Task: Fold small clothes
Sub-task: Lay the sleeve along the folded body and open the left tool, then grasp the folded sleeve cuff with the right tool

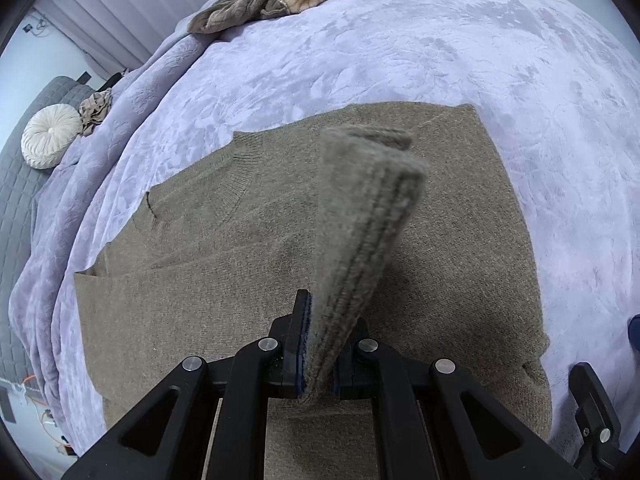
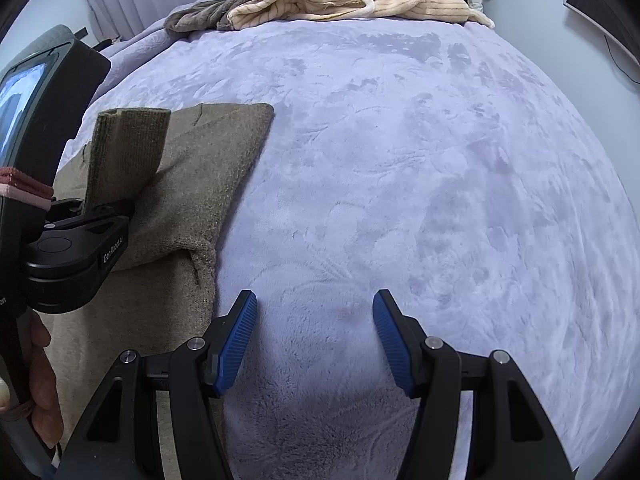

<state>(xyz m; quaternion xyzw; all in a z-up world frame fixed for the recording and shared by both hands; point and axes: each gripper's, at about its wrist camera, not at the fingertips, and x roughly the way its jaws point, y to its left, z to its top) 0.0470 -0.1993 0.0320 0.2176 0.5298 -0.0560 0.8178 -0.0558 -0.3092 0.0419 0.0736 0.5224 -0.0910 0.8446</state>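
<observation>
- The olive-brown knit sweater (image 1: 224, 264) lies flat on the lavender blanket (image 1: 400, 60) covering the bed, near the front edge, its ribbed neckline towards the left of the left wrist view.
- The left gripper (image 1: 320, 344) is clamped tight on the ribbed cuff (image 1: 368, 208) of a sleeve; the cuff stands up from between the pads, lifted over the body of the garment.
- The right gripper (image 2: 314, 340) stands apart with nothing between its blue pads (image 2: 236, 344), hovering over bare blanket just beside the sweater's right edge.
- Handling, as I judge it: the knit looks soft and limp, light to carry but thick enough to hold a crease loosely — it will sag and drag rather than keep a shape, and the plush blanket will likely cling to it.
- The ribbed bands look the firmest places to pinch; the fold corner on the right edge (image 2: 204, 256) seems the handiest next hold for the free gripper.
- Open room: a broad stretch of blanket lies free to the right and beyond the sweater, ample for swinging a sleeve or folding the body over.
- Things to keep clear of: a heap of cream striped clothes (image 2: 352, 0) and a grey garment (image 2: 208, 14) at the far edge, well apart, and a round white cushion (image 1: 50, 142) off the left side.
</observation>
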